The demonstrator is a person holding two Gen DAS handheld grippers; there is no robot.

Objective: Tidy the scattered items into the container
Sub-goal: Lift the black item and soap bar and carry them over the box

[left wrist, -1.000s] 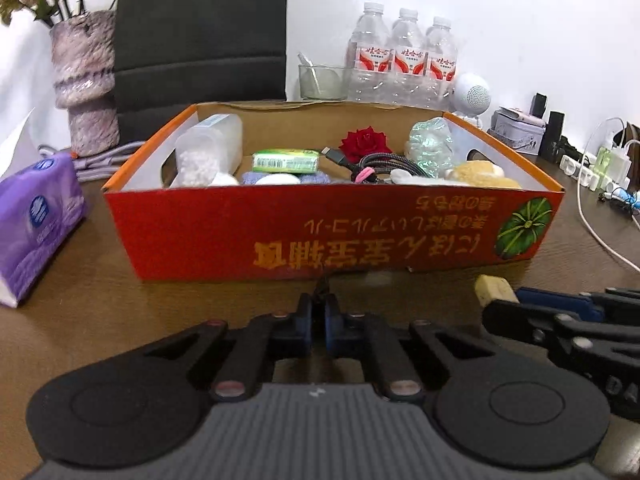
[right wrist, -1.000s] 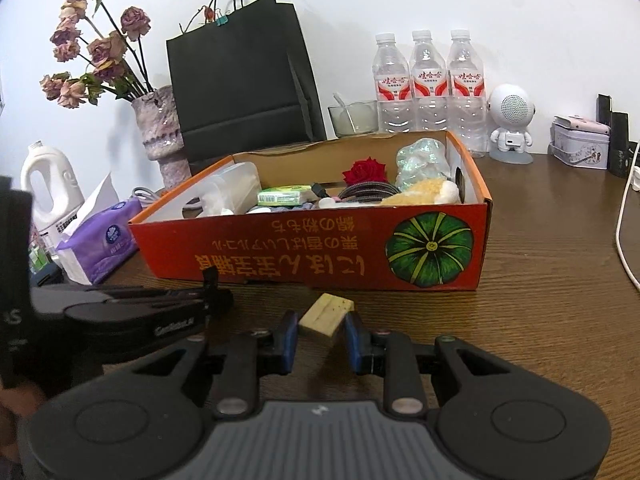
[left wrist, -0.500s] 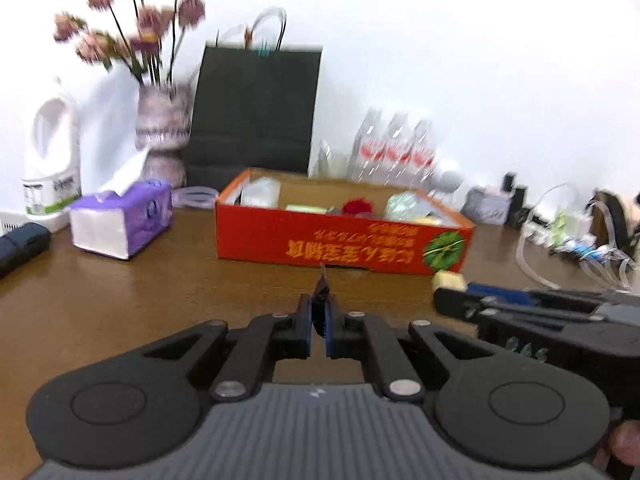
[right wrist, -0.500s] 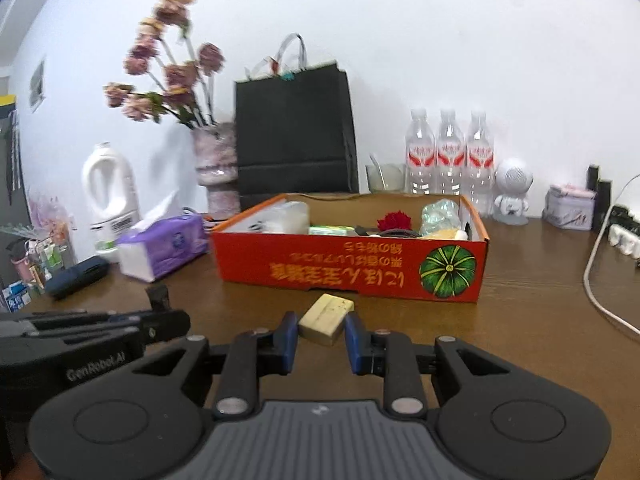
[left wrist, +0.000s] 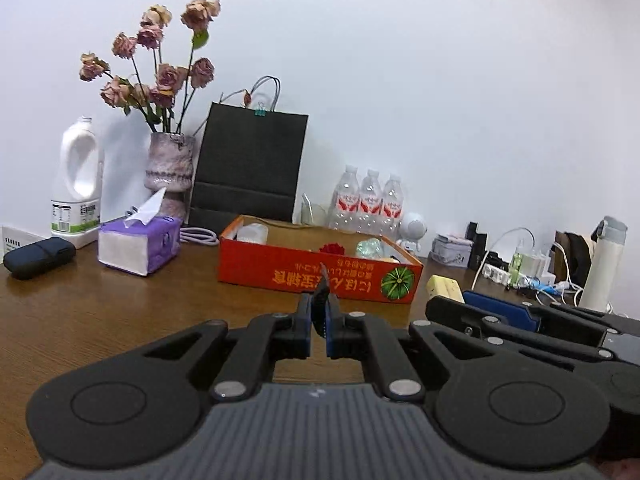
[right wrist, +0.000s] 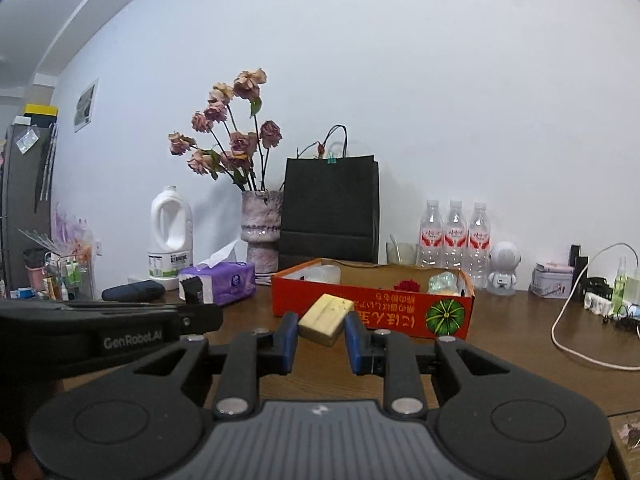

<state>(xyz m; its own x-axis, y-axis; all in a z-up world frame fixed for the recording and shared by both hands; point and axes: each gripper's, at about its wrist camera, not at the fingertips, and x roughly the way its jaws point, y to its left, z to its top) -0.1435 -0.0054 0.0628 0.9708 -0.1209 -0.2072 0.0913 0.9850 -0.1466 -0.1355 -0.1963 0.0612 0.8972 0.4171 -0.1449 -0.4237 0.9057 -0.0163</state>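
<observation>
1. Well, from my left wrist camera I cannot make out what the left gripper [left wrist: 320, 322] is pinching. It is a thin dark thing [left wrist: 321, 300] that sticks up between the jaws, and they are squeezed tight on it. The red box [left wrist: 316, 276] sits on the brown table [left wrist: 100, 320] well ahead. I see only the tops of what lies in it: a red flower [left wrist: 331, 248] and some crinkly clear plastic [left wrist: 370, 249]; the near wall hides the rest. On the right, the yellow block [left wrist: 443, 288] pokes out from the other gripper, partly hidden by it.

2. From my right wrist camera, the right gripper [right wrist: 322, 338] holds the yellow block [right wrist: 326, 319] between its two blue fingers [right wrist: 288, 342], which press on its sides. The block is tilted, and it covers part of the red box [right wrist: 372, 310] behind it. The box is near, a little to the right. My left gripper [right wrist: 120, 330] comes in from the left edge, cut off, so its jaws are hard to see.
</observation>
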